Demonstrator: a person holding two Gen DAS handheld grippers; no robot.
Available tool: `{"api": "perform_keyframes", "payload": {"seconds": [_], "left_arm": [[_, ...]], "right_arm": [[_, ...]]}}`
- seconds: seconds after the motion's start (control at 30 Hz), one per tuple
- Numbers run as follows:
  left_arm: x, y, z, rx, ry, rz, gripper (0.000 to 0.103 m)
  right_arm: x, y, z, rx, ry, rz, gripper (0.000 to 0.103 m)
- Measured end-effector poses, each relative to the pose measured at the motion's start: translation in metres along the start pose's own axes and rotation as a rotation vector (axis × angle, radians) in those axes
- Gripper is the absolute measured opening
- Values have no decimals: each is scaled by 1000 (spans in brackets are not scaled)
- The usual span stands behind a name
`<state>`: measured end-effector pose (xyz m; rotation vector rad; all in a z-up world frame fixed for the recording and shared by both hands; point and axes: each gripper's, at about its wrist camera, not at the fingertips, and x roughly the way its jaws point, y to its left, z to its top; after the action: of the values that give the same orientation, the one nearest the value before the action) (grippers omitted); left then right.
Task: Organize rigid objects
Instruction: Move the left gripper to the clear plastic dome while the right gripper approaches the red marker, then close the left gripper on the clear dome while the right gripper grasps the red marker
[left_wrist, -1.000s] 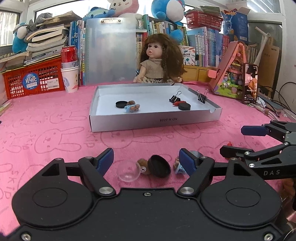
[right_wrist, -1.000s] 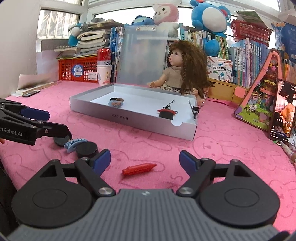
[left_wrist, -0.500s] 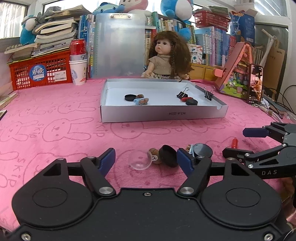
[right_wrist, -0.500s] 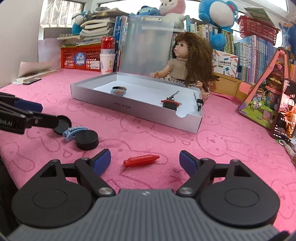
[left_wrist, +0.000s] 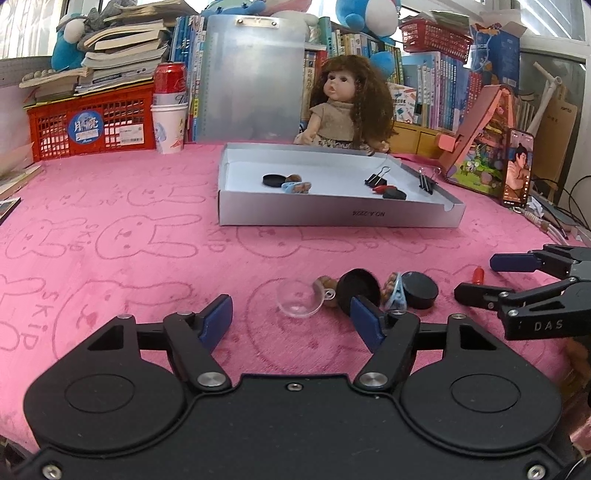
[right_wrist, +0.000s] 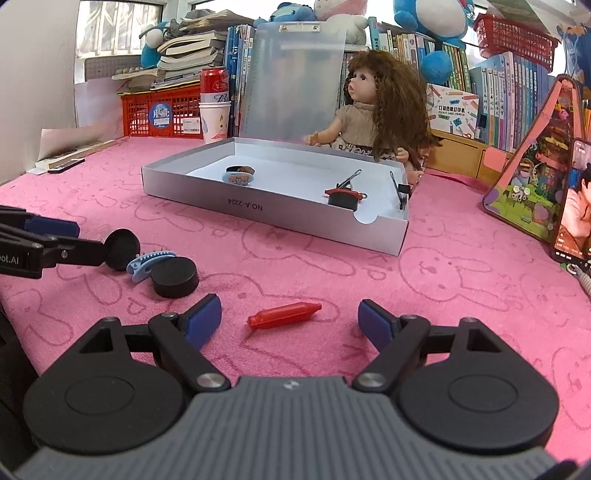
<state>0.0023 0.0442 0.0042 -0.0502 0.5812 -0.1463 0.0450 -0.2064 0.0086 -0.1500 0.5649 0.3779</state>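
Daylit windows (right_wrist: 122, 33) behind crowded bookshelves (left_wrist: 436, 92); pink bunny-print tablecloth (left_wrist: 110, 240).

The left gripper's blue right fingertip (left_wrist: 364, 321) hides the lower part of the tilted round black disc (left_wrist: 358, 286), while the small brown lumps (left_wrist: 327, 286) beside it are too small to identify.

On the pink cloth we see a red crayon (right_wrist: 283, 314) lying flat, a black puck (right_wrist: 174, 277) beside a blue hair clip (right_wrist: 149, 260), a tilted black disc (left_wrist: 358, 291) and a clear dome (left_wrist: 298, 302); the silver tray (left_wrist: 338, 214) behind holds similar pieces and binder clips (left_wrist: 377, 178).
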Motion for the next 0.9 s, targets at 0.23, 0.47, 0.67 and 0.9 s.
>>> {"api": "perform_keyframes", "payload": {"seconds": [0.23, 0.47, 0.67, 0.9], "left_arm": [[-2, 0, -4, 11, -4, 8, 68], [-1, -3, -4, 25, -8, 19, 68], [2, -10, -6, 64, -10, 46, 68], [4, -7, -2, 48, -17, 40, 51]], "right_arm": [[-1, 1, 0, -6, -4, -5, 89], [-1, 2, 0, -9, -6, -6, 89], [-1, 3, 0, -19, -10, -2, 88], [-2, 3, -1, -27, -17, 26, 86]]}}
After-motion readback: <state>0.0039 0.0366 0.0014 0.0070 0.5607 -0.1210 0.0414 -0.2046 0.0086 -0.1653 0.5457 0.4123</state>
